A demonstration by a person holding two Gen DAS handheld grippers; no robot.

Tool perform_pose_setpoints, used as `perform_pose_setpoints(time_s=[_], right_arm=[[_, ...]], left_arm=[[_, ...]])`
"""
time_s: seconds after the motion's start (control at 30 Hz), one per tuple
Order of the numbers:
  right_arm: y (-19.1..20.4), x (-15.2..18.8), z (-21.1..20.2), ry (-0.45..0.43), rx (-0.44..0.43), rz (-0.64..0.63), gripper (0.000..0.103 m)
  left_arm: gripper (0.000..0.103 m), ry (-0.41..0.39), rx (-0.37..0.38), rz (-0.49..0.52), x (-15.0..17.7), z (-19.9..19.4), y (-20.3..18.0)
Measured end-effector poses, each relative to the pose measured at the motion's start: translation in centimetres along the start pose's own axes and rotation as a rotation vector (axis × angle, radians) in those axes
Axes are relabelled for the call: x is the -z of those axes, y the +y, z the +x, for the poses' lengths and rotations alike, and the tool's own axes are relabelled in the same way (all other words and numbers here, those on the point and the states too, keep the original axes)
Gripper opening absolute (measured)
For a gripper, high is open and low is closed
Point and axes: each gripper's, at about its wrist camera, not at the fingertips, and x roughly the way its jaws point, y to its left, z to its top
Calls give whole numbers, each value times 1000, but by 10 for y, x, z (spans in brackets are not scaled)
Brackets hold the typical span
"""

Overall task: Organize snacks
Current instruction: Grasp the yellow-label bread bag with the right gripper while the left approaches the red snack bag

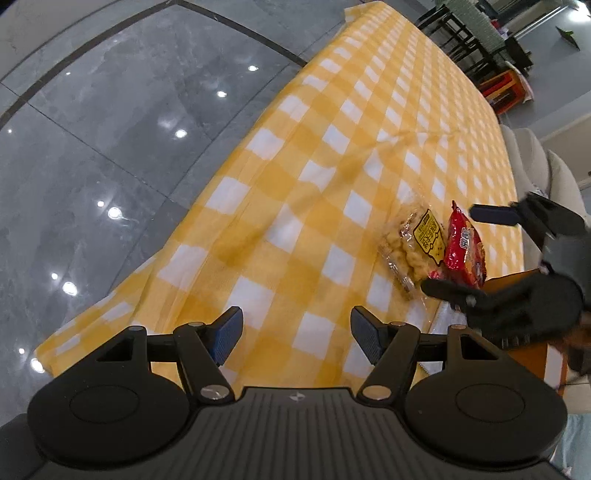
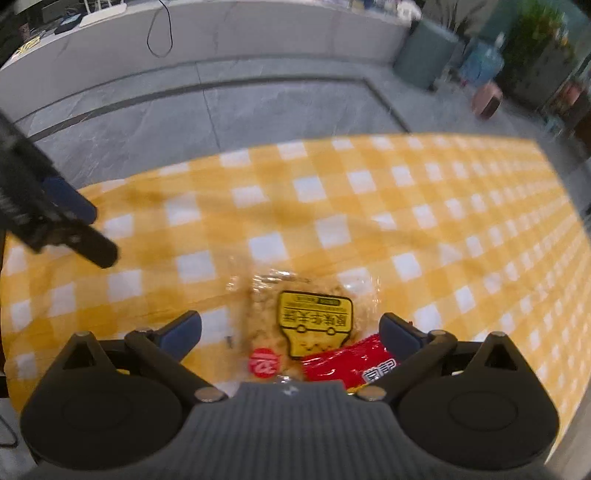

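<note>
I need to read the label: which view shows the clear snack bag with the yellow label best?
The right wrist view: the clear snack bag with the yellow label lies close and central. The left wrist view shows it smaller, off to the side.

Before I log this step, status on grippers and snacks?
Left gripper open, empty. Right gripper open above clear snack bag and red snack bag, both lying on checked tablecloth. Nothing blocking.

Glossy grey marble floor (image 1: 110, 129), black chairs (image 1: 461, 37), white counter (image 2: 258, 29).
</note>
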Motion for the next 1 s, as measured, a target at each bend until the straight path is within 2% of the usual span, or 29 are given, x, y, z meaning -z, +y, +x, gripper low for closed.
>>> perform_pose_setpoints(time_s=[0.13,0.2,0.27,0.43,0.57,0.7,0.83,1.0], right_arm=[[-18,-5,22,79,-41,14,100],[-27,-8,35,132,-47,22,100],[-37,-11,47,174,-110,70,100],[-52,-19,70,203,-205,105,100],[-57,-26,82,244,-224,112,100],[-41,-32,80,259,-201,48,100],[-5,-27,78,300,-295,-37,100],[39,-17,68,310,-314,-107,100]], left_arm=[[78,21,3,-11,-3,12,6],[80,15,35,-7,-5,11,6],[81,22,51,-18,-5,12,8],[81,25,73,-34,-5,10,14],[81,30,82,-37,-7,11,15],[81,33,87,-44,-8,12,16],[80,35,86,-45,-7,10,18],[80,28,78,-69,-7,8,22]])
